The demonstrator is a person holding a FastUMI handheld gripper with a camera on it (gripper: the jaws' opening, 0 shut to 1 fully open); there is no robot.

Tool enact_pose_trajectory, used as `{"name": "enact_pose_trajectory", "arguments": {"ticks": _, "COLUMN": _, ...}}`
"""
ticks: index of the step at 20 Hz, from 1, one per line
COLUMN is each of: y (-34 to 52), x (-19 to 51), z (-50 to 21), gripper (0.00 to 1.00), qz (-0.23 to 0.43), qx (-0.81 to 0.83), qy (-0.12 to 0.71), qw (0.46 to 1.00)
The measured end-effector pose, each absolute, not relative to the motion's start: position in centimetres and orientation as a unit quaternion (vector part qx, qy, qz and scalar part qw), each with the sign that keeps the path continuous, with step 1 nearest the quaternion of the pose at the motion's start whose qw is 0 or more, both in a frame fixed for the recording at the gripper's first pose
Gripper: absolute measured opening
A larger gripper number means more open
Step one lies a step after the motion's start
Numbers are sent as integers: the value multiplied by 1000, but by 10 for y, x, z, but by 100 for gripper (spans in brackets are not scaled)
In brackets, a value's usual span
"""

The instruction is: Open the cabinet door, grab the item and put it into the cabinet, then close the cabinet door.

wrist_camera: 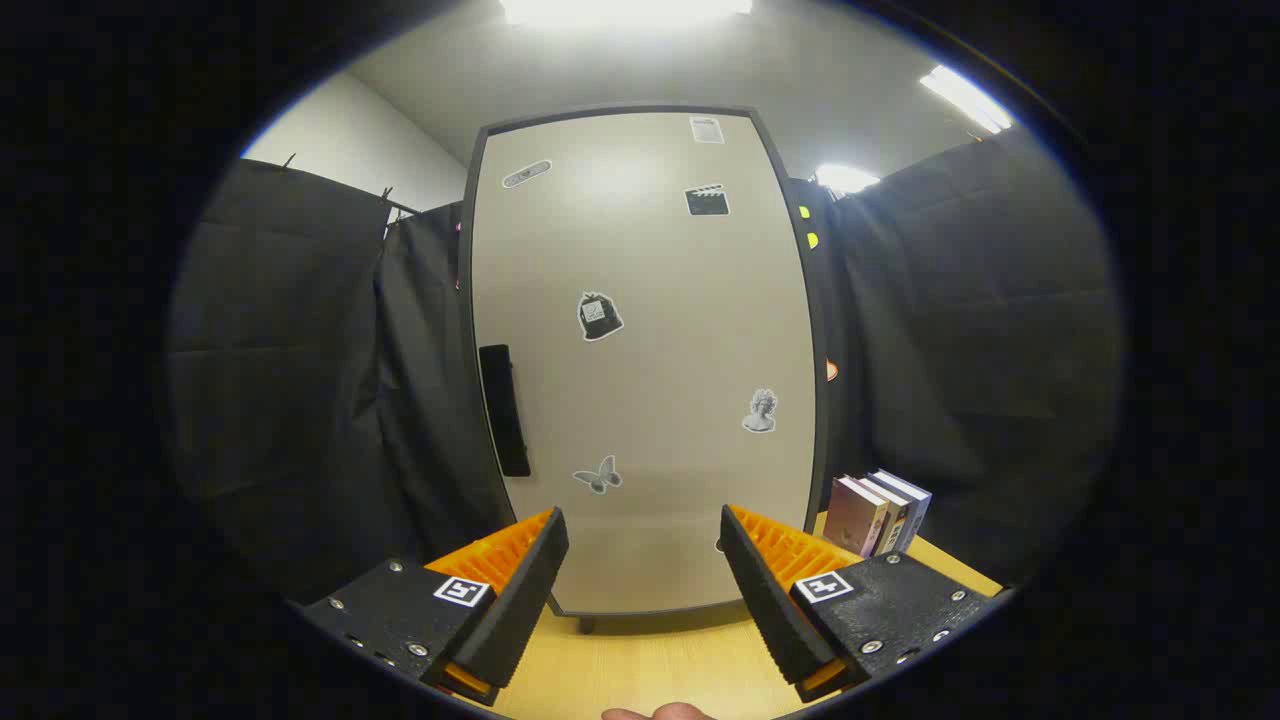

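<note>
Facing closed cabinet door point(640, 350), tool point(645, 560) spread empty, books point(878, 513) partly hidden

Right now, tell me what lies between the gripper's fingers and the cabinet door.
Bare wooden tabletop only, in the gripper view; the open gripper faces the shut cabinet door.

Gripper point(644, 560) sits level, fingers point(520, 590) spread wide apart, nothing between them; fingertip of person's hand point(660, 712) visible below.

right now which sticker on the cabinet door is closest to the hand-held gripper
The butterfly sticker, low on the cabinet door, just above the open hand-held gripper and nearer its left finger. The bust, backpack and clapperboard stickers sit higher up.
</note>
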State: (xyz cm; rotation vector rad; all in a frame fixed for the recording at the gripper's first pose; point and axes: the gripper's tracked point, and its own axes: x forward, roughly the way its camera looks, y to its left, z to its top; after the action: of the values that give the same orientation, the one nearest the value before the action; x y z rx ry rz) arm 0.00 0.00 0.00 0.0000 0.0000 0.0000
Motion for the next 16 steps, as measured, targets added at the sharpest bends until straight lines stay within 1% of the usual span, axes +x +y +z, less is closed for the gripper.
{"name": "enact_pose_trajectory", "arguments": {"ticks": 12, "y": -14, "x": 9, "z": -2, "gripper": 95, "qz": -15, "qx": 8, "qy": 9, "qw": 1000}}
{"name": "enact_pose_trajectory", "arguments": {"ticks": 16, "y": -7, "x": 12, "z": 1, "gripper": 94, "qz": -7, "qx": 7, "qy": 8, "qw": 1000}}
